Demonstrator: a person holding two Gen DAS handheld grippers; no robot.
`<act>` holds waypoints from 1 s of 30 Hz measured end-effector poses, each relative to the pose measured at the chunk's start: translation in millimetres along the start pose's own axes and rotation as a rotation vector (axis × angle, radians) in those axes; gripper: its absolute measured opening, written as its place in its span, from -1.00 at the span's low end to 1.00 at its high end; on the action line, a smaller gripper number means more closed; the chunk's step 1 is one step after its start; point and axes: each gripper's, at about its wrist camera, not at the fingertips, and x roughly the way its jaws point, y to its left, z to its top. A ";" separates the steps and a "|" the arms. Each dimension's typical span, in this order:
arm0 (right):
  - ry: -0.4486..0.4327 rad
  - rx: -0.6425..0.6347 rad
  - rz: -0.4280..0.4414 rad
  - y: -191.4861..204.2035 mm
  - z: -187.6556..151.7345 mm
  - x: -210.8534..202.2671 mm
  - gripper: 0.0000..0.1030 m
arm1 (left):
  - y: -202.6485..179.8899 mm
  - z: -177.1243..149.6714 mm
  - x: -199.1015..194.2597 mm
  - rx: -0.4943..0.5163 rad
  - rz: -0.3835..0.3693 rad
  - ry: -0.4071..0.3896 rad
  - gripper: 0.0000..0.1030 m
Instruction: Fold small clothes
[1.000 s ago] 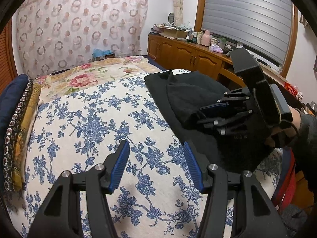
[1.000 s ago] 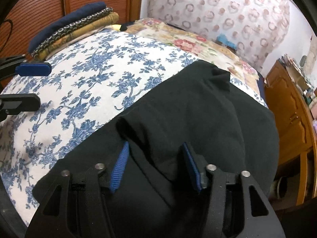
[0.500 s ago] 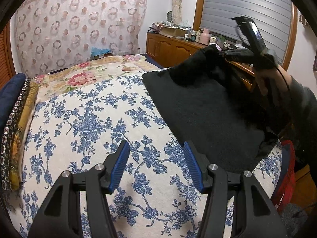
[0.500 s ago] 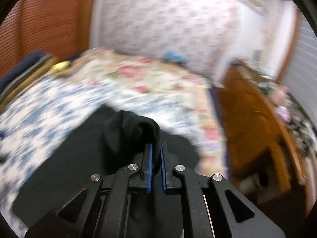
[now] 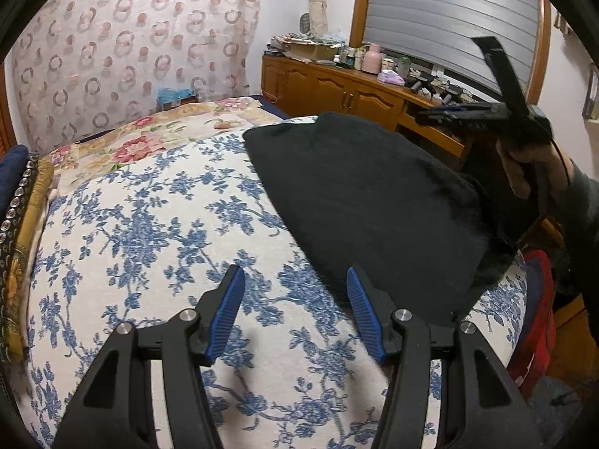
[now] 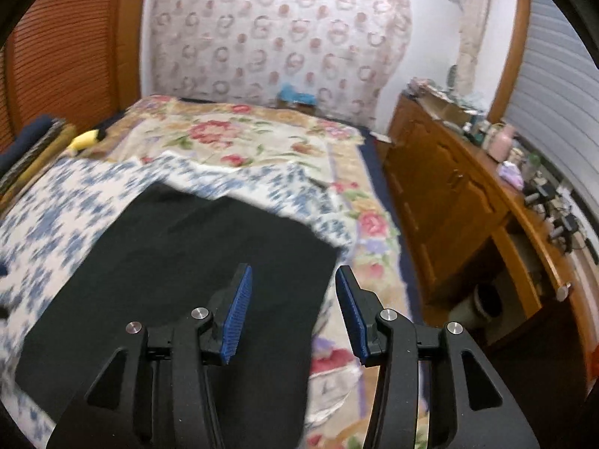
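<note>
Here, a black garment point(image 5: 367, 202) is seen spread flat on the blue-flowered bedspread point(image 5: 149, 232), ahead and to the right of the left gripper point(image 5: 295, 310). The left gripper's blue pads point(image 5: 226, 310) are held apart with nothing between them, above bare bedspread just beside the garment's near edge. The right gripper point(image 6: 290, 312) is raised over the garment's right-hand part; its jaws are opening, and no cloth is caught between them. Beyond its tips the garment point(image 6: 179, 262) is laid with its far edge against the blue-flowered cover, a rose-patterned quilt point(image 6: 239, 138) farther ahead. To the right of both grippers a wooden cabinet point(image 6: 449, 194) is lined with small clutter. A patterned curtain point(image 5: 131, 52) is hung behind.
</note>
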 end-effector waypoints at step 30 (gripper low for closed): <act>0.068 -0.047 0.165 67.9 -105.7 -49.7 0.15 | -47.6 -23.6 13.2 0.064 -0.140 0.142 -0.28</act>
